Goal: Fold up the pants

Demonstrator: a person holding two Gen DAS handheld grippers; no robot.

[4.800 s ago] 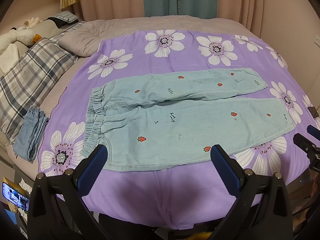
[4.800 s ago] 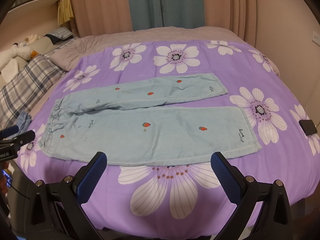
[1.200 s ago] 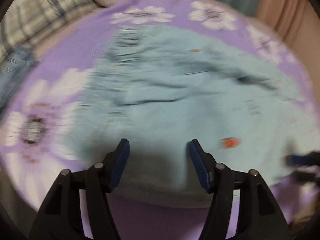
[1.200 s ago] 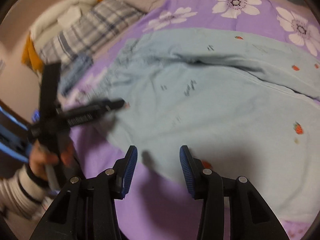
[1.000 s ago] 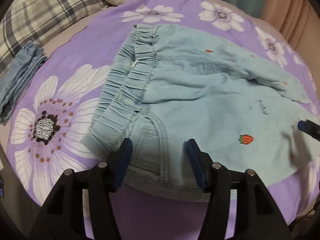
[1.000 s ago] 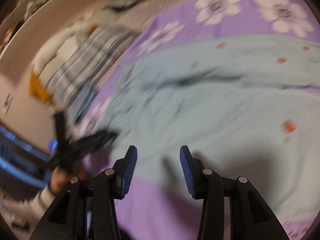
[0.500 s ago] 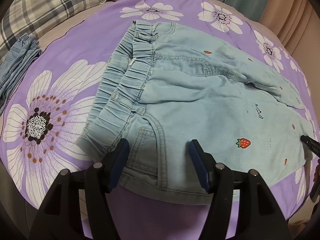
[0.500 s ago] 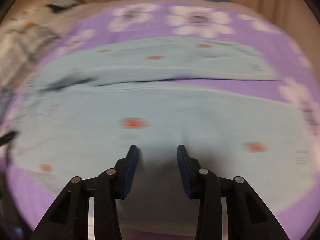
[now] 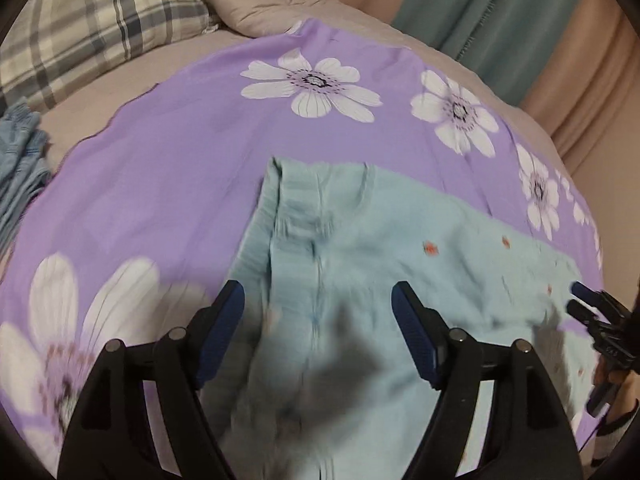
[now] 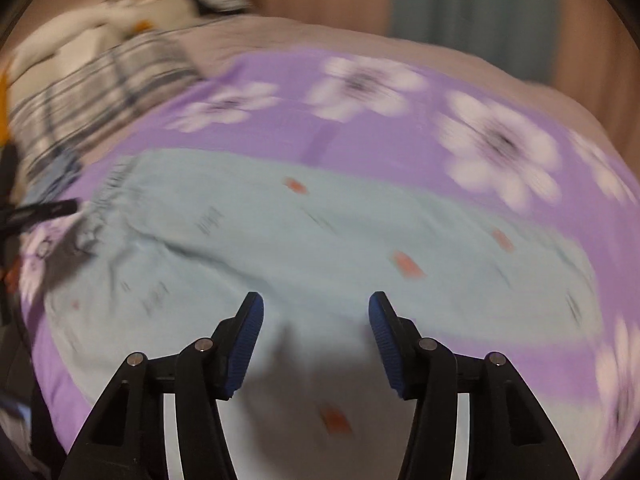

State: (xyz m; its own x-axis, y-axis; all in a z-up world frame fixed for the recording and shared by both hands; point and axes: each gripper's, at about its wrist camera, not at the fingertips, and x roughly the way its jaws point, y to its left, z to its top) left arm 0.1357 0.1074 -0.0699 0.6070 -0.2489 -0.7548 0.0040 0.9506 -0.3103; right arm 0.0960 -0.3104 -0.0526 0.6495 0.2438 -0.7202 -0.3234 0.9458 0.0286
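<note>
Left wrist: open left gripper over folded pants

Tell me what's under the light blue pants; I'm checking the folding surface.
The pants lie on a purple sheet with white flowers, spread over a bed. Whatever print or object sits directly beneath the fabric is covered.

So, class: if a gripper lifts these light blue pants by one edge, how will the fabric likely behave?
The pants will probably drape and sag rather than hold shape: the fabric already lies in soft wrinkles on the purple sheet. The gathered waistband looks thicker, so it may give a firmer grip. Pushed, they would likely bunch up rather than slide as one piece.
</note>
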